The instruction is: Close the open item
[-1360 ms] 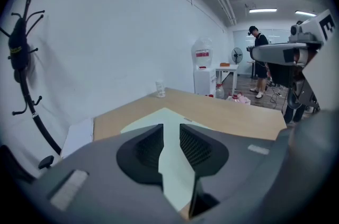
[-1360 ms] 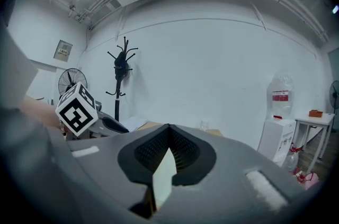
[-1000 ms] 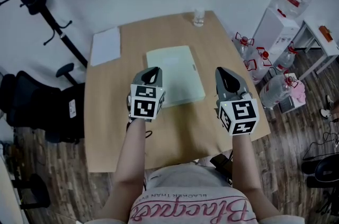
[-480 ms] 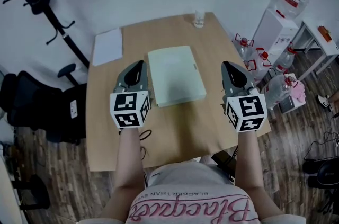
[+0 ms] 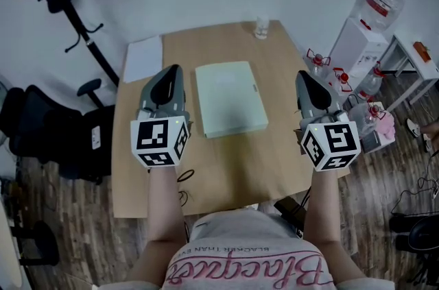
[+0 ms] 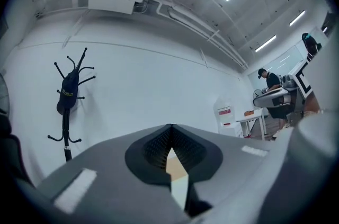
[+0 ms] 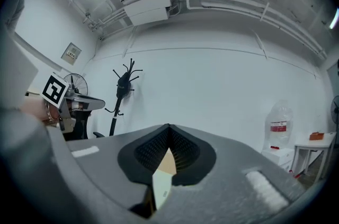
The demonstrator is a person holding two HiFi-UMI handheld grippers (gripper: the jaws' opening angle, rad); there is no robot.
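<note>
Head view: pale green folder point(image 5: 230, 98) lies flat and shut on table point(image 5: 233, 172), so closing looks done; my left claw point(image 5: 170, 70) and right claw point(image 5: 304, 76) are pinched together, empty.

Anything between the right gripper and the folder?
Nothing: in the head view only a strip of bare table separates the right gripper from the folder.

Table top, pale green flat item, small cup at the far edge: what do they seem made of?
Table top: likely wood or wood-look laminate, matt, even tan.
Pale green flat item: probably plastic or card, smooth with a faint sheen.
Small cup: clear glass or plastic; it looks see-through.
</note>
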